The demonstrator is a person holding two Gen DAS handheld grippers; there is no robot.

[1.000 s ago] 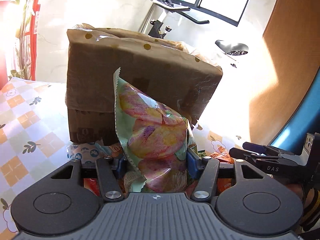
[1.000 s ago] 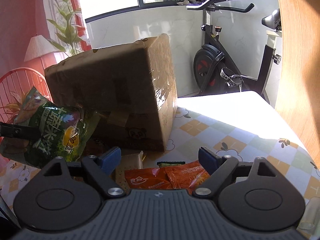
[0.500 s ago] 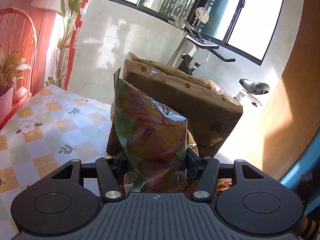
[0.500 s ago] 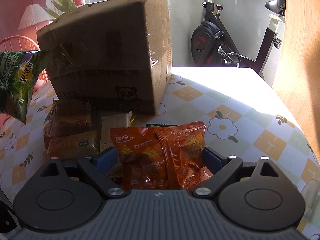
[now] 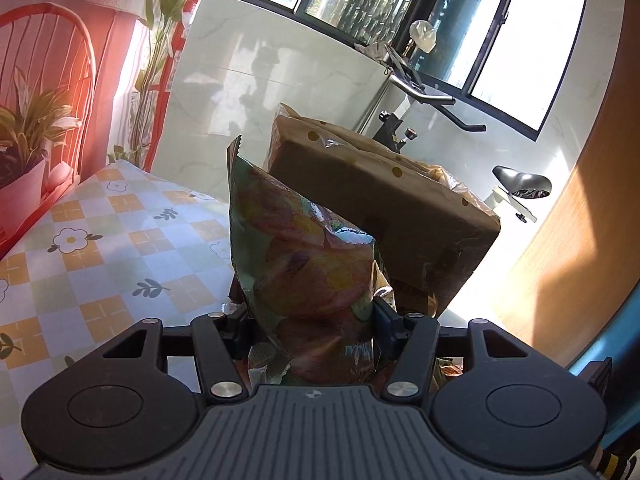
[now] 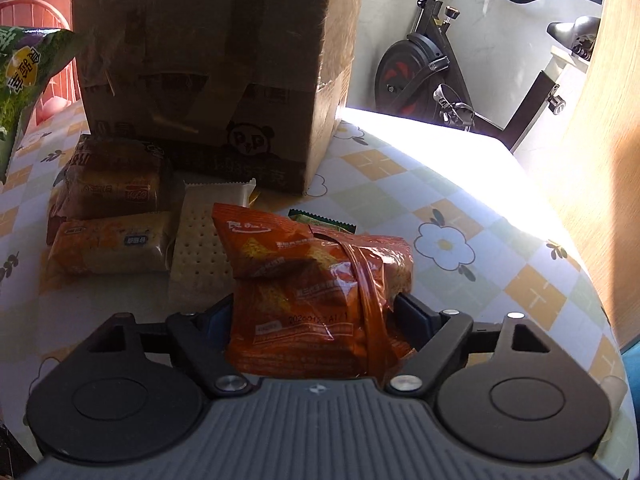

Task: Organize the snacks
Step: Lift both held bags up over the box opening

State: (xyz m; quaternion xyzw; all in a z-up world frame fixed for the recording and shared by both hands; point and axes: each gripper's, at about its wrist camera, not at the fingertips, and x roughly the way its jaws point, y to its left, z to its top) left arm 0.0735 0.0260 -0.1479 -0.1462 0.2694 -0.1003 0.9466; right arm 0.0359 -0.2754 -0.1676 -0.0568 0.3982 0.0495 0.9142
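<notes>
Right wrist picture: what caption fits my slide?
Right gripper closing around an orange snack bag before a cardboard box.

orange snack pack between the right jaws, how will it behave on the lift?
The orange snack pack looks like glossy, creased film, so probably slippery and floppy. It seems puffy, likely light. The right hand-held gripper has just been closing around it; a hard squeeze could crush the contents.

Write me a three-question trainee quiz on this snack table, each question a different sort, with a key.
1. True or false: the left tongs hold a green bag off the table.
2. Which packet sits between the right tongs? A orange packet B pale cracker pack C cardboard box
3. Fill in: the box has a ___ printed low on its front.

Key: 1 true; 2 A; 3 panda
</notes>
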